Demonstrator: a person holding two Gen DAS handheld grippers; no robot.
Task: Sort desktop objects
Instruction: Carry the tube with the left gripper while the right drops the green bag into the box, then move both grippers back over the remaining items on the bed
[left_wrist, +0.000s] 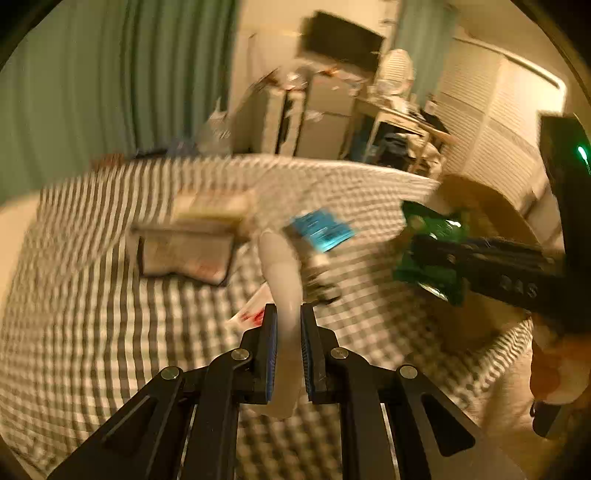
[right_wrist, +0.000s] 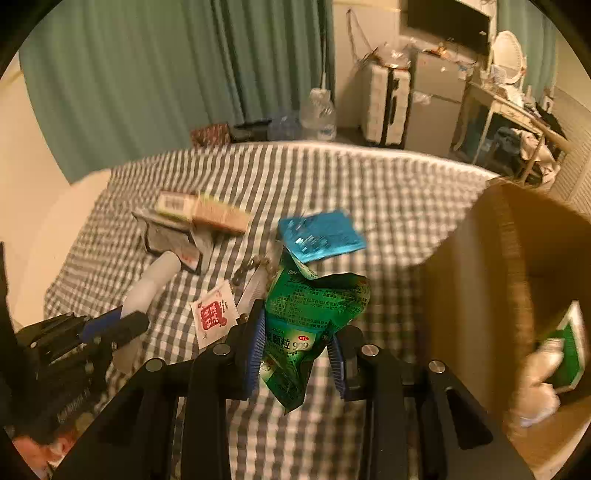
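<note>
Two hand-held grippers carry items above a checked cloth (right_wrist: 369, 192) spread on a bed-like surface. The left gripper (left_wrist: 289, 317) is clamped on a slim white tube (left_wrist: 282, 273), its pads pressed against the tube's sides. The right gripper (right_wrist: 297, 332) pinches a crumpled green medicine sachet (right_wrist: 314, 306) by its lower half. Both items appear to hang clear of the cloth.

At the right stands an open cardboard box (right_wrist: 509, 280), apparently the sorting bin; a green-and-white pack (right_wrist: 569, 350) and a pale bundle already lie inside, so part of the job looks done.

Left to sort: a small red-printed packet (right_wrist: 213, 314) just beside the left gripper, a blue foil sachet (right_wrist: 321, 236) beyond the green one, dark metal bits between them, then two flat boxes (right_wrist: 201, 212) resting on a grey pouch (right_wrist: 170, 240) farther back.

The box's near wall rises close to the right gripper and needs clearing. The two grippers sit near each other. The cloth's far edge drops towards a clutter of bottles, a suitcase and a desk, well apart.
</note>
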